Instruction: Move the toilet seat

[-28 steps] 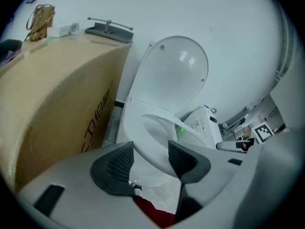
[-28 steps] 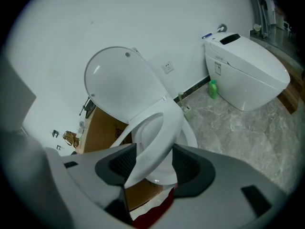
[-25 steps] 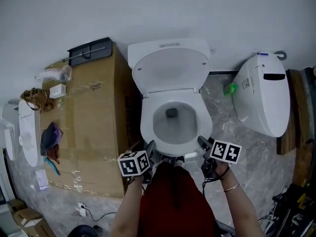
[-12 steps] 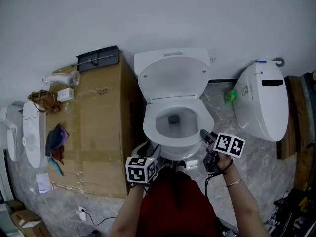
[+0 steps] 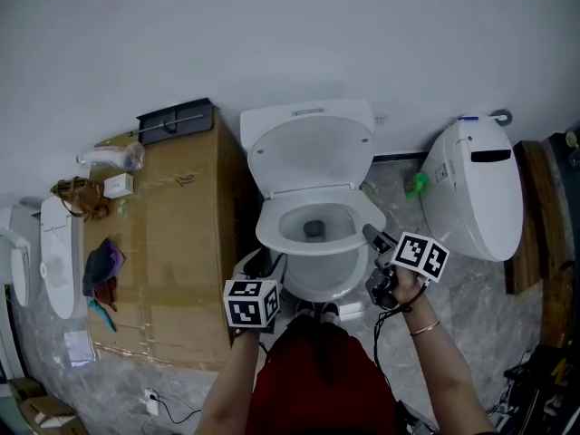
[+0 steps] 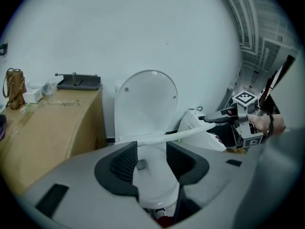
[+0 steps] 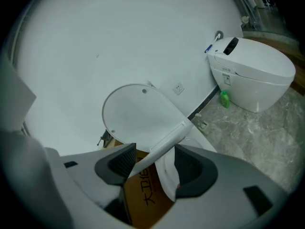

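A white toilet point(image 5: 313, 275) stands against the wall with its lid point(image 5: 311, 152) upright. The toilet seat point(image 5: 313, 208) is tilted, its front lifted off the bowl rim. My left gripper point(image 5: 265, 263) is at the seat's front left, jaws apart. In the left gripper view the seat point(image 6: 167, 137) shows edge-on as a thin white bar across the jaw tips of my left gripper point(image 6: 151, 152). My right gripper point(image 5: 370, 235) is at the seat's right side. The seat's edge point(image 7: 164, 144) runs slantwise through the wide gap of my right gripper point(image 7: 155, 162) and touches one jaw.
A big cardboard box point(image 5: 159, 243) stands close on the toilet's left, with a black tray point(image 5: 177, 116) and small items on top. A second white toilet unit point(image 5: 476, 193) lies on the marble floor point(image 5: 471, 288) at right, beside a green bottle point(image 5: 415, 185). The white wall point(image 5: 290, 34) is behind.
The front of the seat has come up off the bowl rim. Both grippers have risen with it, and the right one has moved in along the seat's right side.
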The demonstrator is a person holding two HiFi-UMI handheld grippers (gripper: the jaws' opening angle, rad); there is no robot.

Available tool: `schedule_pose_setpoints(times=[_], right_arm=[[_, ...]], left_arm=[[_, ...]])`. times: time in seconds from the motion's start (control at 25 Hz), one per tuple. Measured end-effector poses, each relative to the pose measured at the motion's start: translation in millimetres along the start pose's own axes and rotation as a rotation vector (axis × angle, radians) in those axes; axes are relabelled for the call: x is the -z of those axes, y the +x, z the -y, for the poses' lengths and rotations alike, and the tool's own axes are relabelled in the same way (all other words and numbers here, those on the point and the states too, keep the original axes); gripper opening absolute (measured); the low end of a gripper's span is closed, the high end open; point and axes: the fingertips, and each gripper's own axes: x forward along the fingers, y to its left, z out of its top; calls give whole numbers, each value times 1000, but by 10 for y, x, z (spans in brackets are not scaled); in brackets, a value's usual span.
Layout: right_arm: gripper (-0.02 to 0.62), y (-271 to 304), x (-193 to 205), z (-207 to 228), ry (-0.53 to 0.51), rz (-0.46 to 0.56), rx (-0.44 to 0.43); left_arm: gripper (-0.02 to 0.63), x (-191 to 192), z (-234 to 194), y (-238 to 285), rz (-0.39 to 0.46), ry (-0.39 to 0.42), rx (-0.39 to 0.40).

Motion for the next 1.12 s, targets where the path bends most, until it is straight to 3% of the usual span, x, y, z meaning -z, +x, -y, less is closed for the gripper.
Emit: schedule_pose_setpoints(times=[0.24, 0.44, 0.64, 0.8, 1.12], right_arm=[[249, -18, -278, -203, 54, 69, -80], [202, -142, -532, -401, -180, 153, -85], [135, -162, -665, -631, -320, 212, -80], [78, -83, -632, -788, -442, 211, -74], [49, 256, -808, -964, -615, 218, 4]], left_arm=[[206, -347, -42, 48, 53, 3, -4], [206, -618, -118, 112, 99, -10, -6], [206, -815, -167, 177, 133, -35, -26], [206, -996, -198, 236, 141, -10, -41], [203, -1369, -304, 407, 185, -8, -63]])
